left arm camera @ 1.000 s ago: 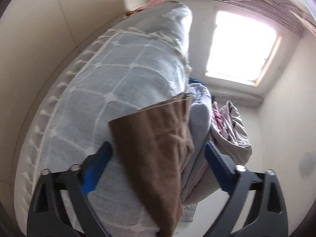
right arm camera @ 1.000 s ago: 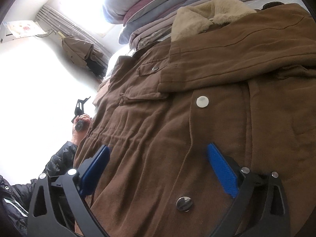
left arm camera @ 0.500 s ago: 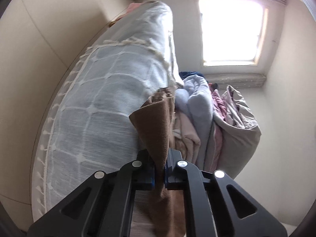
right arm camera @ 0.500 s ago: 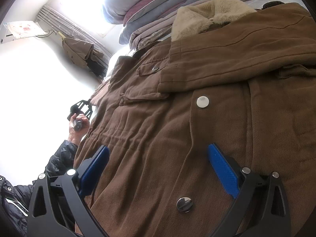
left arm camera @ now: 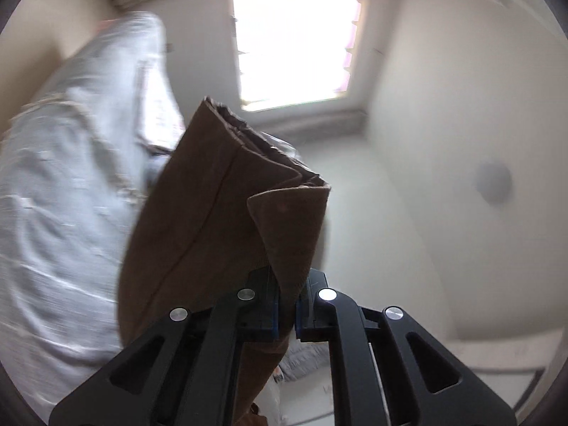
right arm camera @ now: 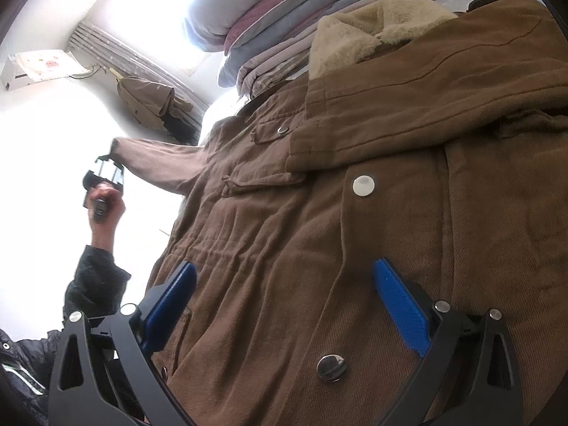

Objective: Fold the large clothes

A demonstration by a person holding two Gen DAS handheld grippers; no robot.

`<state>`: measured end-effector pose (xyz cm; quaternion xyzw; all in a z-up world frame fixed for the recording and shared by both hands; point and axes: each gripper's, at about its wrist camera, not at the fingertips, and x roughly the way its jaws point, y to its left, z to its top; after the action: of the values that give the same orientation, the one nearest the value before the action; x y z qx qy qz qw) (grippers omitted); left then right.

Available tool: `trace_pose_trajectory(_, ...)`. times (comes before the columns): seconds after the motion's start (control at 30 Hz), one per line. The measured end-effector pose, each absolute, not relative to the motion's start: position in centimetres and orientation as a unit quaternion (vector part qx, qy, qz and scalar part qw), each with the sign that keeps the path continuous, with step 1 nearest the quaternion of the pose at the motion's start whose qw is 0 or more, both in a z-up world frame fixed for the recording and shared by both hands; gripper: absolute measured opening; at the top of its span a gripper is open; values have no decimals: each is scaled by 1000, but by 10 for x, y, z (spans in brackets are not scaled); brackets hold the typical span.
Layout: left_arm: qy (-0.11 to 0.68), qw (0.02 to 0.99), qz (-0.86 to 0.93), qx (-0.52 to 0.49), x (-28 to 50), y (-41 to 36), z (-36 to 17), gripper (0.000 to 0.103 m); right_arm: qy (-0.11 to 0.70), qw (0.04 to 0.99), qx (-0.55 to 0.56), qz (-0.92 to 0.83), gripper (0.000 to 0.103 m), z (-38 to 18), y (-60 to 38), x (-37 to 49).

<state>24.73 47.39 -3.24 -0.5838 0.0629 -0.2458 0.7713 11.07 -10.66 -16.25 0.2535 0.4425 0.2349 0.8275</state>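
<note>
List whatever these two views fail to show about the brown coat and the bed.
- Brown fleece-collared coat: hem and right sleeve cut off by the right wrist view's edge.
- Coat cuff: in the left wrist view the left gripper and its fingers hide the pinched part.
- Pale blue-grey quilted bedspread: motion-blurred there, pattern unreadable.
- Stack of folded quilts: top washed out by window glare.
</note>
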Motion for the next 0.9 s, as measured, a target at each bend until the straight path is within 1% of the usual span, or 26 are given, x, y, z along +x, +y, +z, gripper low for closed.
trace_pose_trajectory(0.13,78,786,-278,-547,250,432,7,5,442,822,273,232,96,-161,-112,111)
trace_pose_trajectory(0.2,91,785,-288,-541,254,414,11,5,445,817,291,223,96,-160,-119,112)
trace_pose_trajectory(0.33,119,782,-305,-531,269,368,17,5,444,787,383,195,96,-152,-154,106)
trace_pose_trajectory(0.43,148,783,-335,-503,278,307,29,5,415,783,428,178,96,-137,-193,91)
trace_pose_trajectory(0.5,167,780,-359,-485,283,268,34,5,399,789,439,163,96,-126,-221,80)
trace_pose_trajectory(0.6,205,771,-404,-448,285,188,38,5,375,801,447,135,96,-111,-261,64)
trace_pose_trajectory(0.7,253,753,-444,-414,282,103,24,5,343,813,458,112,96,-101,-300,46)
trace_pose_trajectory(0.77,297,740,-461,-390,279,46,3,5,323,815,469,101,96,-100,-317,36)
trace_pose_trajectory(0.9,402,725,-449,-334,277,-47,-68,5,311,795,513,90,96,-117,-338,27)
